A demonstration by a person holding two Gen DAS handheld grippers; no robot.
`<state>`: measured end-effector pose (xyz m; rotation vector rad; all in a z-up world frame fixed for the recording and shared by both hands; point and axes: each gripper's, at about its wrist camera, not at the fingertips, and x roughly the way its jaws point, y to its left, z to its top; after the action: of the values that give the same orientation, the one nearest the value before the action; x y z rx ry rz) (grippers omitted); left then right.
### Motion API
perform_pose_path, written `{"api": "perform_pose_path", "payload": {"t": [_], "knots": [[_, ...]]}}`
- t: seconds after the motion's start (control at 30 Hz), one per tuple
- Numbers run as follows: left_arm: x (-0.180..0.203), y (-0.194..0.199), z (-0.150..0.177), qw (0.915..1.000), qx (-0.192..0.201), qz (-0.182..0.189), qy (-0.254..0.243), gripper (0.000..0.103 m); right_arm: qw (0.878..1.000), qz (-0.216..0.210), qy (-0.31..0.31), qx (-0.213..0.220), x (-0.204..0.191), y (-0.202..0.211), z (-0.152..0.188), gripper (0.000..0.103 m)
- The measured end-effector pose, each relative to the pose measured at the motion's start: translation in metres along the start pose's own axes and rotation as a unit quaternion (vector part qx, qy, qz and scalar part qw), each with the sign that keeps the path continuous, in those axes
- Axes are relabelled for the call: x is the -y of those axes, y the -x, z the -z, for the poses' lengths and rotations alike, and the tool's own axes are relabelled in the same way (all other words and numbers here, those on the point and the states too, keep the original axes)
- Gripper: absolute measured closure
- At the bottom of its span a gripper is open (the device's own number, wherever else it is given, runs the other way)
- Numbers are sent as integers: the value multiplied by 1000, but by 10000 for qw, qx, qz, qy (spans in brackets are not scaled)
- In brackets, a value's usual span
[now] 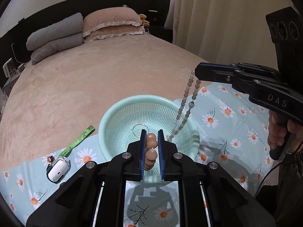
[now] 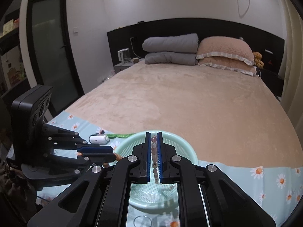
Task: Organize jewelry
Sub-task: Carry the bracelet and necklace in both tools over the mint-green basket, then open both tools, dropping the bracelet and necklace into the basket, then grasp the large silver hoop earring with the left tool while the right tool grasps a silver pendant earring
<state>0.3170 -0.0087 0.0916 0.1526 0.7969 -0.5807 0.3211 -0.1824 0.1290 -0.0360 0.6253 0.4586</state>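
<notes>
A mint green mesh basket (image 1: pixel 121 111) (image 2: pixel 181 141) sits on a daisy-print cloth on the bed. My left gripper (image 1: pixel 152 132) (image 2: pixel 111 152) is shut on a string of large peach beads (image 1: pixel 151 141), held over the basket's near side. My right gripper (image 2: pixel 153 133) (image 1: pixel 197 73) is shut on a strand of small pink and grey beads (image 1: pixel 186 96) (image 2: pixel 153 151); its lower end hangs down into the basket. A thin clear ring (image 1: pixel 137 129) lies on the basket floor.
A white case (image 1: pixel 57 170) (image 2: pixel 97 139) and a green ribbon (image 1: pixel 79 139) lie on the cloth left of the basket. A person's hand (image 1: pixel 278 132) holds the right gripper. Pillows (image 1: pixel 111 22) and a folded grey quilt (image 1: pixel 55 36) sit at the head of the bed.
</notes>
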Motion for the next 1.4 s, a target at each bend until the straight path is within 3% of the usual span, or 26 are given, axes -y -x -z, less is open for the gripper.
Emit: {"api": "perform_pose_path", "payload": {"t": [0.23, 0.3, 0.33, 0.37, 0.4, 0.43, 0.53, 0.9, 1.13, 1.4], "knots": [[-3, -20, 15, 9993, -354, -86, -94, 91, 9986, 162, -81, -498, 8, -24, 19, 97], [-3, -17, 16, 9994, -325, -126, -87, 84, 9982, 232, -106, -548, 10, -23, 21, 89], [-3, -15, 16, 9994, -276, -178, -88, 65, 9979, 321, -119, -543, 10, -22, 21, 80], [-3, -11, 15, 9995, -192, -257, -77, 39, 9978, 455, -164, -449, 13, -19, 21, 48], [-4, -6, 15, 9993, -93, -362, -48, 28, 9974, 631, -226, -276, 15, -13, 21, 21], [-5, -1, 14, 9990, 12, -440, -15, 19, 9965, 775, -297, -57, 17, -6, 22, 16], [-10, 11, 14, 9983, 202, -528, 130, 5, 9953, 795, -555, 9, 28, 3, 20, 17], [1, 19, 44, 9982, -38, -597, 98, 6, 9840, 1147, -1358, -145, 61, 26, 60, 16], [30, 15, 74, 9991, -203, -365, 17, 6, 9823, 1405, -1200, -310, 59, 47, 95, 16], [63, -18, 102, 9973, -596, -263, -325, 6, 9834, 1616, -432, -704, 37, 68, 153, 16]]}}
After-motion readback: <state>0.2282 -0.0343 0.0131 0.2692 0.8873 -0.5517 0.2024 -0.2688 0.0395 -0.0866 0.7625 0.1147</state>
